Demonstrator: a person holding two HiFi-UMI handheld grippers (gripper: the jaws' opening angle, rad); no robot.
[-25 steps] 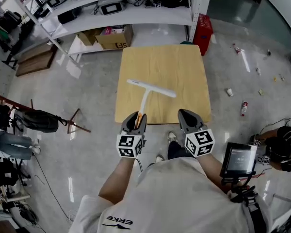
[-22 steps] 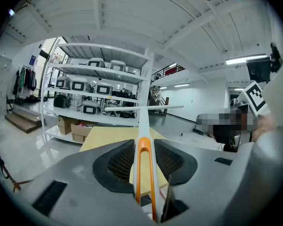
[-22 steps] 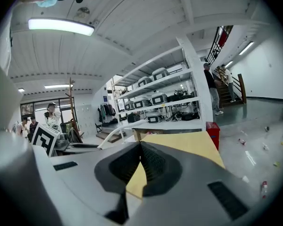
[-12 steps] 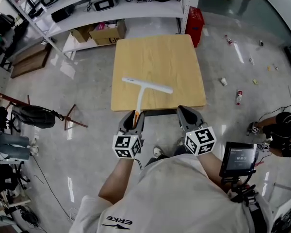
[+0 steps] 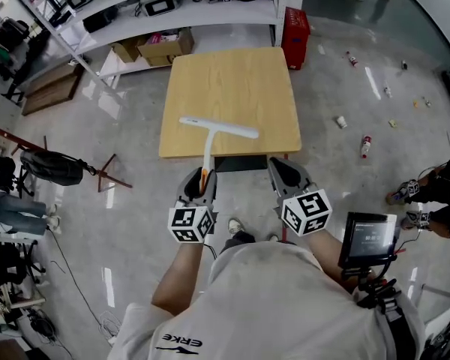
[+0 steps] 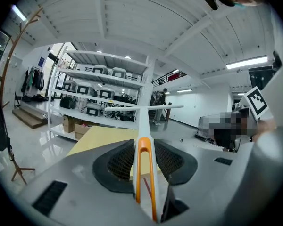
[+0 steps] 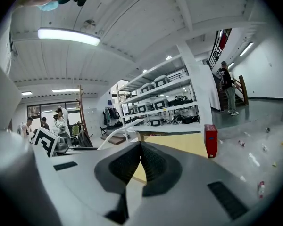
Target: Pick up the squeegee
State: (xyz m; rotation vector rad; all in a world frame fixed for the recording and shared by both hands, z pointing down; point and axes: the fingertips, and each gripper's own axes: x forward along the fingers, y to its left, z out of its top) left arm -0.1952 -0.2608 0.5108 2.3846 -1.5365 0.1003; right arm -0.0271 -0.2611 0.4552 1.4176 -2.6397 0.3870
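The left gripper (image 5: 198,180) has its fingers clamped on the orange-ended handle of the white squeegee (image 5: 218,130), whose crossbar sits over the near part of the wooden counter (image 5: 232,73). The right gripper (image 5: 280,166) hangs just beside it, fingers pressed together on nothing. The person's white shirt (image 5: 270,306) reads "ERKE" on the back.

Scene lit brightly and evenly from overhead. Ceiling tube light (image 7: 68,36) blown out to white in right gripper view. Glare streaks thrown across glossy floor (image 5: 371,81) in head view. Soft shadow cast under near edge of worktop (image 5: 232,81). Straight lines bent strongly by fisheye toward edges. Dark vignette ring seen round both gripper views. White squeegee (image 6: 144,126) shaft partly lost against pale shelving (image 6: 108,76). Left claw (image 6: 144,146) body rendered slightly soft close to lens.
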